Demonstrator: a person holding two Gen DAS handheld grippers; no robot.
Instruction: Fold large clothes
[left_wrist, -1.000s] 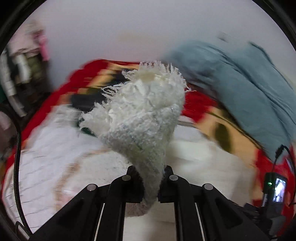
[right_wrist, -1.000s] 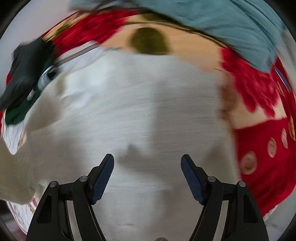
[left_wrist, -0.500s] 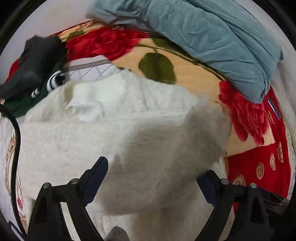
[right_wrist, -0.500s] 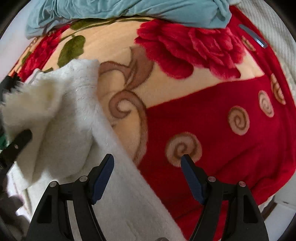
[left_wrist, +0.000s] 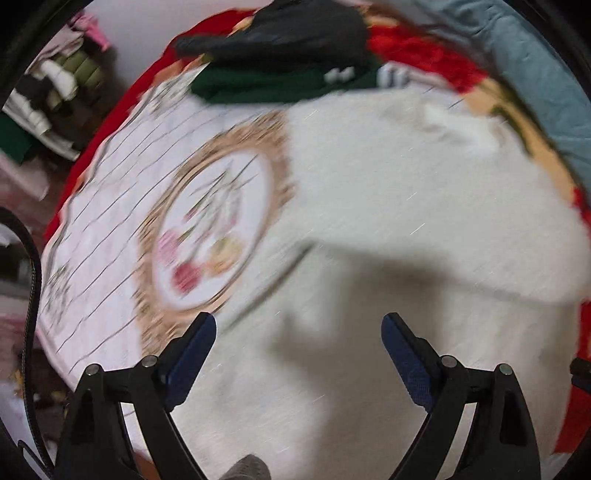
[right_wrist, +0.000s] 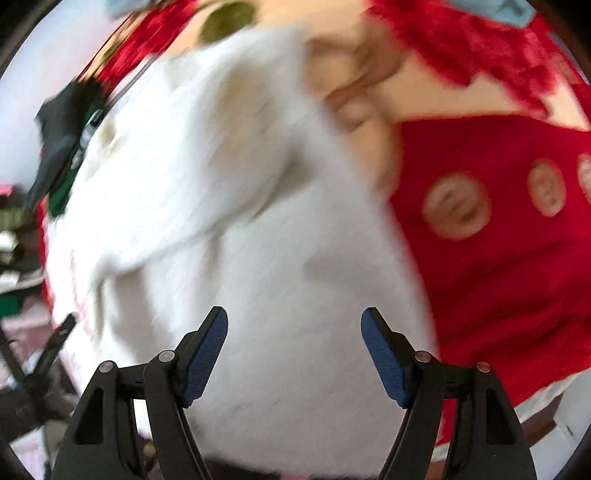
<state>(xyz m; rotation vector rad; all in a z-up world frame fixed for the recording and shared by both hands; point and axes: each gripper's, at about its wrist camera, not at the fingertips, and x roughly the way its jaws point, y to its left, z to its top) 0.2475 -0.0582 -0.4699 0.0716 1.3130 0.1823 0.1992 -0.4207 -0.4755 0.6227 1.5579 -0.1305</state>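
Note:
A large fluffy white sweater lies spread on the bed, with a sleeve folded across its body. It also fills the middle of the right wrist view. My left gripper is open and empty, hovering over the sweater's lower part. My right gripper is open and empty, above the sweater near its right edge. Both views are blurred by motion.
A white quilted sheet with a round floral print lies left of the sweater. Dark green and black clothes are piled at the far end. A red floral blanket lies to the right, a teal blanket at the far right.
My left gripper let go of the sweater sleeve, which now lies folded across the body, and swung left. My right gripper stayed open and moved back over the sweater.

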